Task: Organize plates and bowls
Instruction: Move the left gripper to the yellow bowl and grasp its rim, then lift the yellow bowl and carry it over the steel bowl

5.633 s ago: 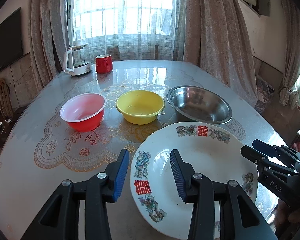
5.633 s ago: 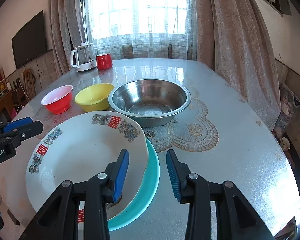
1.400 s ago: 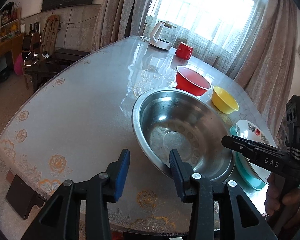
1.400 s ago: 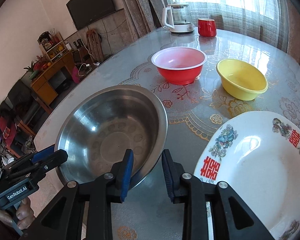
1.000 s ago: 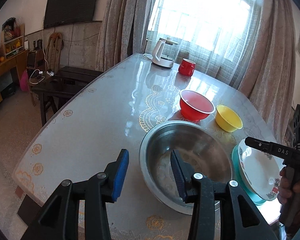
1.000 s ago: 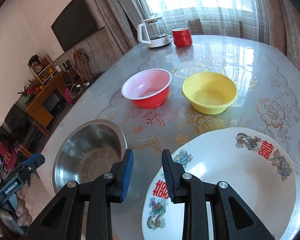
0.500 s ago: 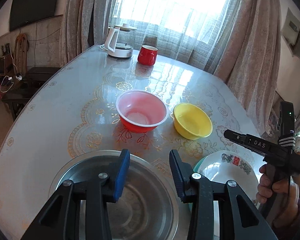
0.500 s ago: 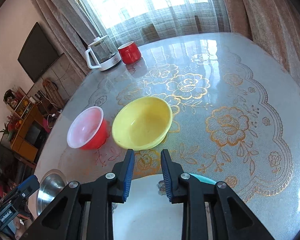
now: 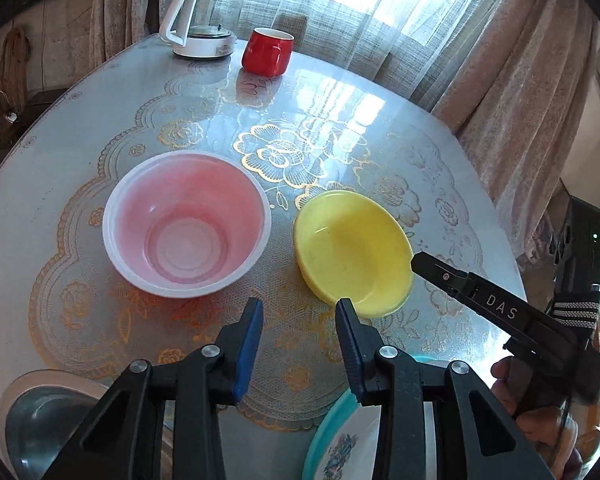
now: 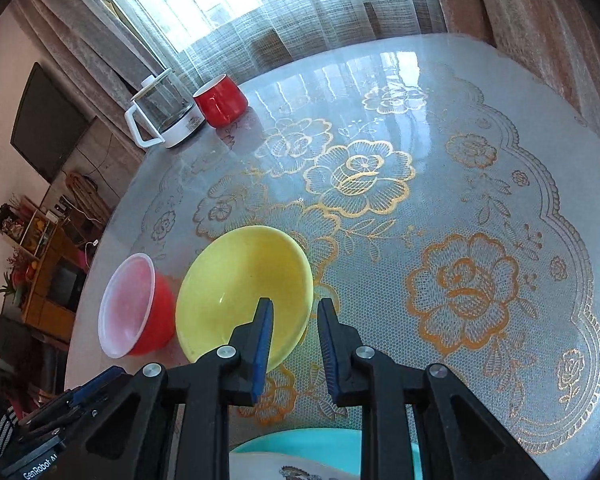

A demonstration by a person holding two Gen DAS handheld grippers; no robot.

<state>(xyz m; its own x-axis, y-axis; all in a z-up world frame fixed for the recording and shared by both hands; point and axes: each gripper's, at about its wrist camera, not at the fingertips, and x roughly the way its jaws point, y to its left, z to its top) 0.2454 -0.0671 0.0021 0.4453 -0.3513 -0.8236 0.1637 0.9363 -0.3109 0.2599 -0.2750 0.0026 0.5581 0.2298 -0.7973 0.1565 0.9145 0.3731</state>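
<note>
A yellow bowl (image 9: 352, 252) and a red bowl with a white rim (image 9: 186, 222) stand side by side on the table. My left gripper (image 9: 298, 320) is open and empty, hovering in front of the gap between them. My right gripper (image 10: 294, 312) is open, its left finger over the yellow bowl's (image 10: 240, 288) near right rim, the other finger outside it. The red bowl (image 10: 134, 306) is left of it. The steel bowl (image 9: 40, 420) sits at the near left. The patterned plate on the teal plate (image 9: 336, 440) lies at the near right.
A red mug (image 9: 268, 52) and a white kettle (image 9: 200, 20) stand at the far side of the table. The table (image 10: 480, 200) has a glossy cover with gold flowers. Curtains hang behind. A TV and shelves are at the left.
Both grippers have moved forward over the table towards the red and yellow bowls. The right gripper now straddles the yellow bowl's rim. The steel bowl has dropped to the left view's corner.
</note>
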